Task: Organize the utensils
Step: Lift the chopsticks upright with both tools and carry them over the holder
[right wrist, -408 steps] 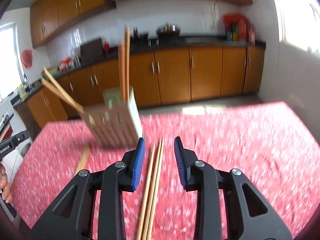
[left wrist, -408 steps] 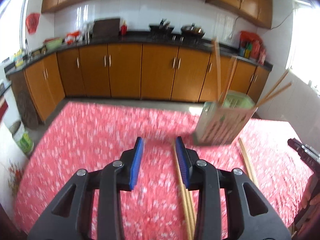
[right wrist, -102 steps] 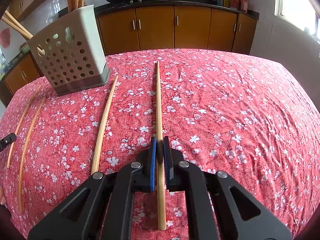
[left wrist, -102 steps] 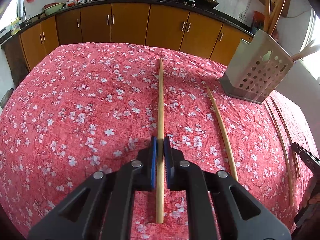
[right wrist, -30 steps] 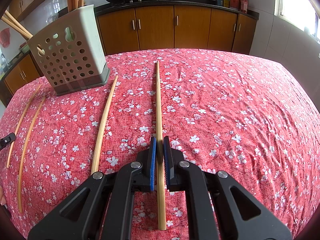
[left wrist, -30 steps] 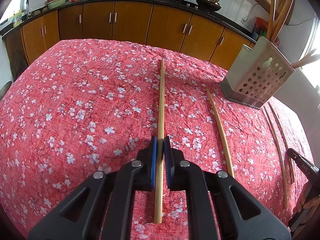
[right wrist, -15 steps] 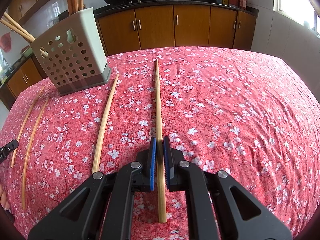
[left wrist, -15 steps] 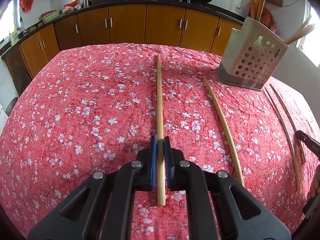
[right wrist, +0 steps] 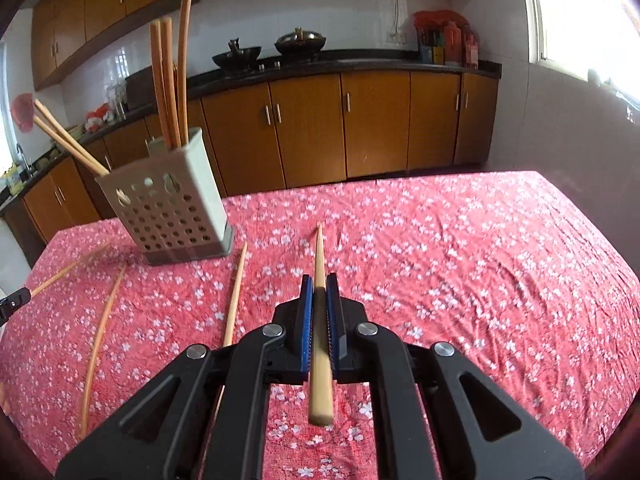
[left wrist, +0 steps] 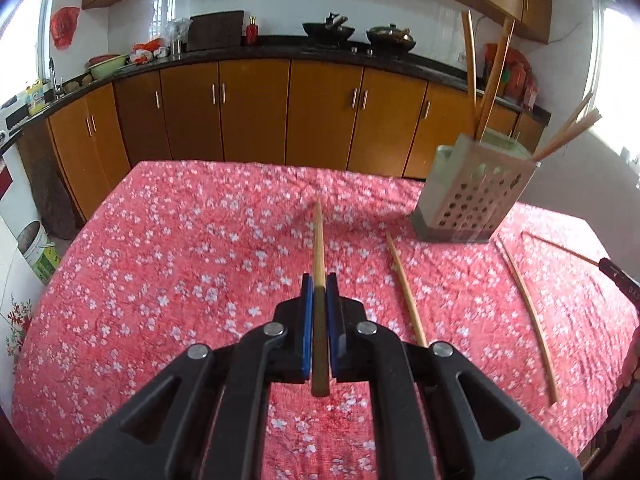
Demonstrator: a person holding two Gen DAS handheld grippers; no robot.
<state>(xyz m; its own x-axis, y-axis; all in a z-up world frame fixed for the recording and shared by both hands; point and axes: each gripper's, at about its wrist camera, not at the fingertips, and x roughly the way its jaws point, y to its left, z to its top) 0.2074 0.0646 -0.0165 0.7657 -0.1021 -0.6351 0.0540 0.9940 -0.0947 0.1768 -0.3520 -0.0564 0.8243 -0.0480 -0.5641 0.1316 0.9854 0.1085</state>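
Observation:
My left gripper (left wrist: 319, 284) is shut on a wooden chopstick (left wrist: 318, 240) and holds it above the red flowered tablecloth (left wrist: 180, 272). My right gripper (right wrist: 319, 282) is shut on another wooden chopstick (right wrist: 319, 256), also lifted off the cloth. A perforated grey utensil holder (left wrist: 476, 196) with several chopsticks in it stands ahead to the right in the left wrist view, and ahead to the left in the right wrist view (right wrist: 168, 208). Loose chopsticks lie on the cloth (left wrist: 406, 292) (left wrist: 528, 312) (right wrist: 234, 296) (right wrist: 100, 336).
Orange kitchen cabinets (left wrist: 256, 108) under a dark counter with woks run behind the table. The table's far edge (right wrist: 380, 184) is ahead. The other gripper's tip shows at the right edge (left wrist: 618, 276) and at the left edge (right wrist: 12, 304).
Both grippers have lifted and tilted up, raising their chopsticks off the cloth. The views now look across the table at the cabinets.

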